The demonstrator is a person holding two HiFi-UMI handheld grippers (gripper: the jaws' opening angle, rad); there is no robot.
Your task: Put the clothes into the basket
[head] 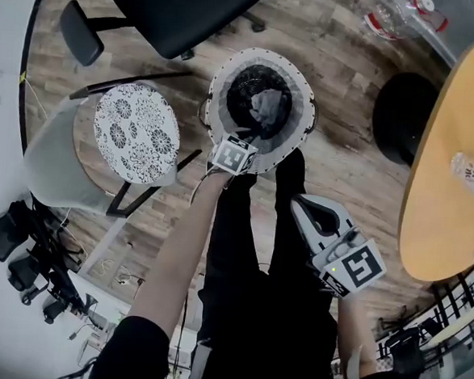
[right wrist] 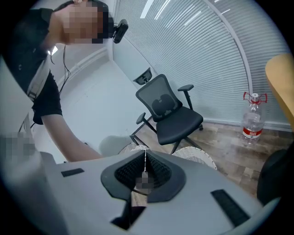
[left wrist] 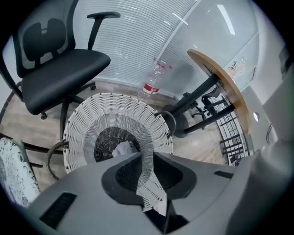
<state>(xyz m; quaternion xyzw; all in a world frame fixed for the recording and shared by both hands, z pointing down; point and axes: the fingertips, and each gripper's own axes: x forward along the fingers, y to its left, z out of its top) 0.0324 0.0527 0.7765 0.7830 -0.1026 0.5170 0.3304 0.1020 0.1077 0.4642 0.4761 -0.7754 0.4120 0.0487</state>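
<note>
Clothes [head: 265,107] in white wicker basket [head: 307,108], nothing held.
Left gripper [left wrist: 147,158] hangs over the rim, jaws slightly apart and empty; right gripper [right wrist: 145,163] is closed on nothing; no garment shows outside, so the task looks done.

A round white woven basket [head: 302,90] stands upright on the wooden floor, its mouth open and its inside dark. A crumpled grey piece of clothing [head: 267,107] lies at the bottom, possibly more than one garment.
</note>
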